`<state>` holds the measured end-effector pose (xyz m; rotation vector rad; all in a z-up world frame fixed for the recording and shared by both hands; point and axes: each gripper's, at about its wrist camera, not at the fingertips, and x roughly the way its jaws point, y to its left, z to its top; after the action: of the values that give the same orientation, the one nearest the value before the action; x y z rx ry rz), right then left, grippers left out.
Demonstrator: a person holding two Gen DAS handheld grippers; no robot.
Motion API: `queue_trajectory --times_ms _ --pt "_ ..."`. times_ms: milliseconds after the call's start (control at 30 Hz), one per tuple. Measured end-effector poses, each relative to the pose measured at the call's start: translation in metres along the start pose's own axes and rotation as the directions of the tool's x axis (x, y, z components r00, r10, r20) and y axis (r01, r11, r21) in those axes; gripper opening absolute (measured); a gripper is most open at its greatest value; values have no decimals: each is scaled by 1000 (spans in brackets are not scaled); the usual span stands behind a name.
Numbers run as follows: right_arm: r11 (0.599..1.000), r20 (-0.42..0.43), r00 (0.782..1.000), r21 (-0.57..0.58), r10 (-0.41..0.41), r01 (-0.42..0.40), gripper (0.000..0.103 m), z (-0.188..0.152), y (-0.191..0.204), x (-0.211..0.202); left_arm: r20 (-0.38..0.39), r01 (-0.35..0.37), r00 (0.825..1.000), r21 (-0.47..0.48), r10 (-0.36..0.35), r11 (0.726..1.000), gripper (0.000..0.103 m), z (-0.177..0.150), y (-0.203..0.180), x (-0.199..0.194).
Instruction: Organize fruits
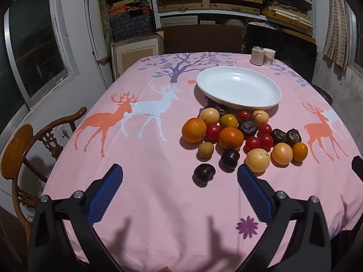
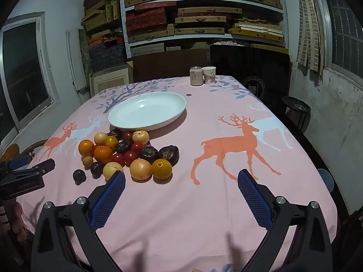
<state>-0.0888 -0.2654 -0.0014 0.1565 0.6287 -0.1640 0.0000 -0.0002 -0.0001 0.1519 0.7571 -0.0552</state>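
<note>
Fruits (image 1: 240, 136) lie in a loose pile on the pink tablecloth (image 1: 145, 195), touching the near rim of the empty white plate (image 1: 238, 86). Left gripper (image 1: 180, 176) is nearer: a dark plum (image 1: 204, 172) sits just ahead between its fingers. Right gripper (image 2: 181, 181) has the pile ahead-left. Both stand fully spread, holding nothing.

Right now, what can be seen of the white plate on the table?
The white plate is a wide, shallow oval dish, glossy like glazed ceramic, with a raised rim. It lies flat and upright on the pink deer-print tablecloth, and nothing lies in it. The fruit pile sits just in front of its near edge; the nearest fruits seem tucked against the rim. Neither gripper touches it.
</note>
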Motion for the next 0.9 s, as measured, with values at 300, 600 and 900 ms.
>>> queue_trajectory --times_ms 300,600,900 --pt "1000 3 1000 -7 -1 1 100 -2 2 0 2 -3 1000 4 3 1000 99 0 0 0" --pt "1000 -6 1000 -4 -1 1 100 -1 3 0 21 4 1000 30 -5 1000 99 -7 -1 0" --pt "1000 -16 1000 -25 18 -18 100 -5 10 0 5 22 1000 32 -22 999 99 -12 -1 5"
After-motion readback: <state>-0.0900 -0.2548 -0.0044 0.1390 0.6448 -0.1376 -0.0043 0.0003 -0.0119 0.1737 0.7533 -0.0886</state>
